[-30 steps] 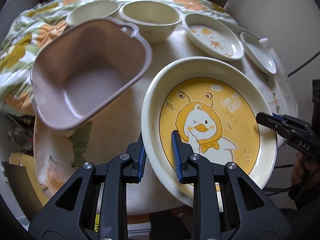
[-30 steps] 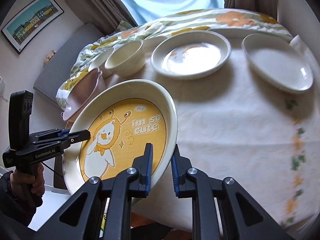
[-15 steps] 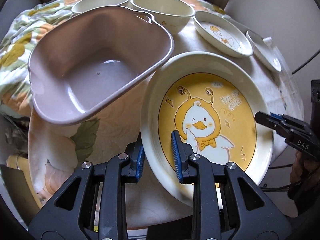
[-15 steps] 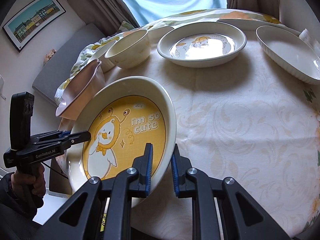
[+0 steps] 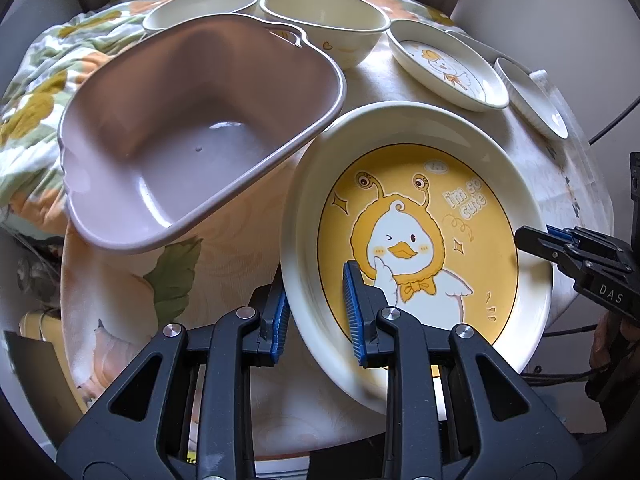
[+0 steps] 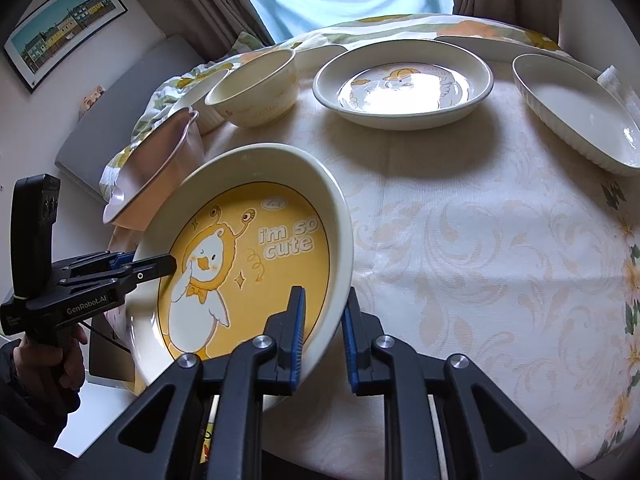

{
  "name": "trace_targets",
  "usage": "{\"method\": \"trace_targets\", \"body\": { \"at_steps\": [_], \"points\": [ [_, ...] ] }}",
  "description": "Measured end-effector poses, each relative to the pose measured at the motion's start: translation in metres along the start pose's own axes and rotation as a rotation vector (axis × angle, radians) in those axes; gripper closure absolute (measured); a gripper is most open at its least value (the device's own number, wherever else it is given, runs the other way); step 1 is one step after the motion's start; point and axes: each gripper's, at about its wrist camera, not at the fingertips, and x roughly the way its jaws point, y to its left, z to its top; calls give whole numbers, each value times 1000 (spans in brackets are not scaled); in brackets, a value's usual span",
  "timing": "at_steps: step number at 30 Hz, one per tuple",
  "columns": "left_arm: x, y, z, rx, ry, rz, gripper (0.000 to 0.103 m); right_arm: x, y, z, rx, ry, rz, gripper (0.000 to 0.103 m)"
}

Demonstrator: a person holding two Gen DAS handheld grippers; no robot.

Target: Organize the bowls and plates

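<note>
A cream plate point(image 5: 420, 216) with a yellow duck picture and the words "i'm so cute" is held tilted over the near edge of the table. My left gripper point(image 5: 316, 306) is shut on its near left rim, one pad under and one inside. My right gripper point(image 6: 323, 318) is shut on the opposite rim of the same plate point(image 6: 248, 248). Each wrist view shows the other gripper: the right one point(image 5: 532, 240) at the plate's right edge, the left one point(image 6: 160, 266) at its left edge. The plate's far rim lies close beside a pink basin point(image 5: 192, 140).
The round table point(image 6: 480, 240) has a floral cloth. At the back stand a cream bowl point(image 6: 256, 92), a second bowl point(image 5: 200, 8) behind the basin point(image 6: 160, 152), a smaller duck plate point(image 6: 404, 84) and a white ribbed oval dish point(image 6: 576, 116). A hand point(image 6: 52, 356) grips the left handle.
Both grippers, still shut on the duck plate, have come down and in toward the table. The basin and the back dishes now look larger and nearer.
</note>
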Motion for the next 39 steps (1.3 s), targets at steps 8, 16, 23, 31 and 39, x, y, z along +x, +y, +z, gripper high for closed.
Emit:
{"method": "trace_targets", "body": {
  "at_steps": [8, 16, 23, 31, 39],
  "points": [
    [2, -6, 0, -7, 13, 60, 51, 4, 0, -1, 27, 21, -1, 84],
    [-3, -17, -12, -36, 2, 138, 18, -1, -1, -4, -5, 28, 39, 53],
    [-60, -57, -12, -33, -70, 197, 18, -52, -16, -3, -29, -19, 39, 53],
    [-140, -161, 22, 79, -297, 200, 0, -159, -54, 3, -11, -185, -5, 0],
    [-137, -250, 97, 274, -319, 67, 0, -217, -108, 9, 59, -238, -136, 0]
  ]
}}
